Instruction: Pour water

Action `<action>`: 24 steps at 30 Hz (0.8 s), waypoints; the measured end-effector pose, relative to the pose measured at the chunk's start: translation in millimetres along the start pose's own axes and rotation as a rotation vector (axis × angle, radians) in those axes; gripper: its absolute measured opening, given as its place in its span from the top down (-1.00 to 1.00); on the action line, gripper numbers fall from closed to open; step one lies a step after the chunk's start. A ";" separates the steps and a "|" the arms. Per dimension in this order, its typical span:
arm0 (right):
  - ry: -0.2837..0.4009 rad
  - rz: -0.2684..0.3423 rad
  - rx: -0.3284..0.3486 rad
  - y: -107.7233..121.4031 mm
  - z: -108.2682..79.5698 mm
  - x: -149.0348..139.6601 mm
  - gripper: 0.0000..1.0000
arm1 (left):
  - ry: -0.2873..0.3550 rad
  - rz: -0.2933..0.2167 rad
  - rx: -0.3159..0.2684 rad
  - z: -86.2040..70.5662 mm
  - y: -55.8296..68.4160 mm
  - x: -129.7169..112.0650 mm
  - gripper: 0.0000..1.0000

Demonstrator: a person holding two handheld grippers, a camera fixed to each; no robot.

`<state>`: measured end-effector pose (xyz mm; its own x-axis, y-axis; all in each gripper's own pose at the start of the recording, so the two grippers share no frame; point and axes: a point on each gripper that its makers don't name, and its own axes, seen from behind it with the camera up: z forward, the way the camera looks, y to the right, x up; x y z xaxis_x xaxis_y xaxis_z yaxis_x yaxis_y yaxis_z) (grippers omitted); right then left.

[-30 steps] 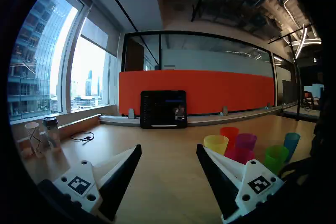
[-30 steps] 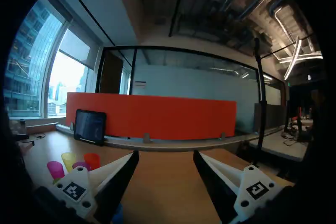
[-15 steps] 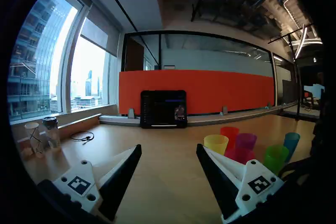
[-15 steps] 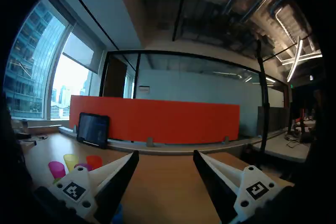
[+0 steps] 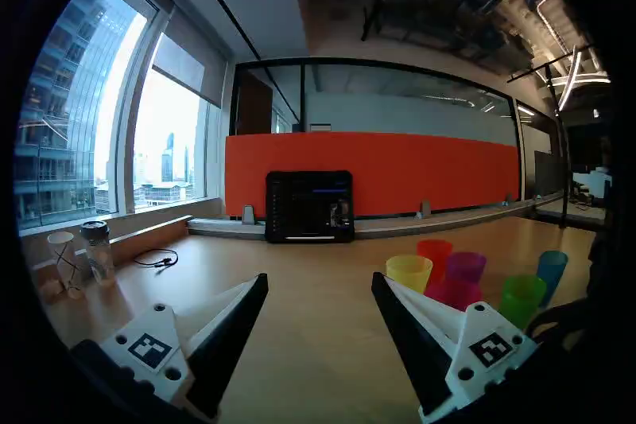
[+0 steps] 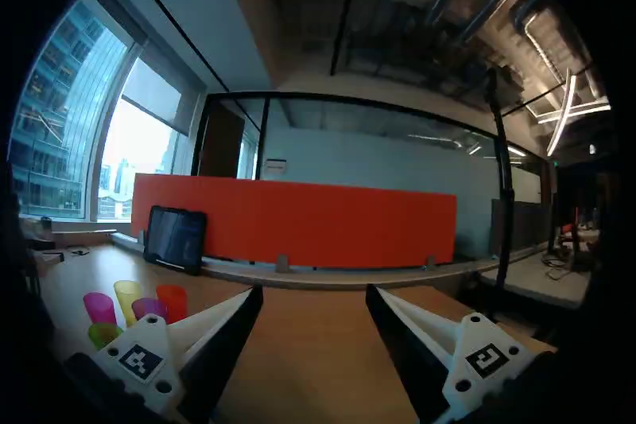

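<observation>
Several coloured plastic cups stand grouped on the wooden table: a yellow cup [image 5: 409, 272], a red cup [image 5: 434, 253], a purple cup [image 5: 465, 266], a magenta cup [image 5: 453, 293], a green cup [image 5: 522, 299] and a blue cup [image 5: 552, 266]. My left gripper [image 5: 318, 297] is open and holds nothing, with the cups just right of its right finger. My right gripper [image 6: 312, 305] is open and holds nothing, and the cup group [image 6: 131, 306] lies to its left, partly behind its left finger.
A black tablet [image 5: 309, 206] leans against the orange partition [image 5: 374, 172] at the back of the table. At the far left by the window stand a clear cup [image 5: 62, 257] and a lidded cup [image 5: 98, 249], with a black cable [image 5: 156, 258] nearby.
The right gripper's view has risen and turned slightly, so the cups show more fully at its lower left. The left gripper has stayed still.
</observation>
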<state>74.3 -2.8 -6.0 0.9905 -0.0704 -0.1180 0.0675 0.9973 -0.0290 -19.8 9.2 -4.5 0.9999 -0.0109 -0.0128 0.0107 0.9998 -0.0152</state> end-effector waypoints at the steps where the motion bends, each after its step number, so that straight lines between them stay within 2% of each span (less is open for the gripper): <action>1: 0.000 0.002 0.005 -0.9 0.0 -2.3 -1.00 | 0.000 0.000 0.000 0.0 0.1 0.0 -0.94; 11: -0.031 0.063 0.021 -4.6 -1.7 -33.6 -1.00 | 0.000 0.000 0.000 0.1 1.2 -0.4 -0.94; 24: -0.033 0.088 0.022 -3.1 -2.5 -52.5 -1.00 | 0.000 0.000 0.000 0.2 1.1 -0.3 -0.94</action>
<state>21.8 -2.3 -2.2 0.9961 0.0174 -0.0867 -0.0174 0.9998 0.0015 -20.1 10.3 -4.3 0.9999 -0.0109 -0.0129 0.0107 0.9998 -0.0152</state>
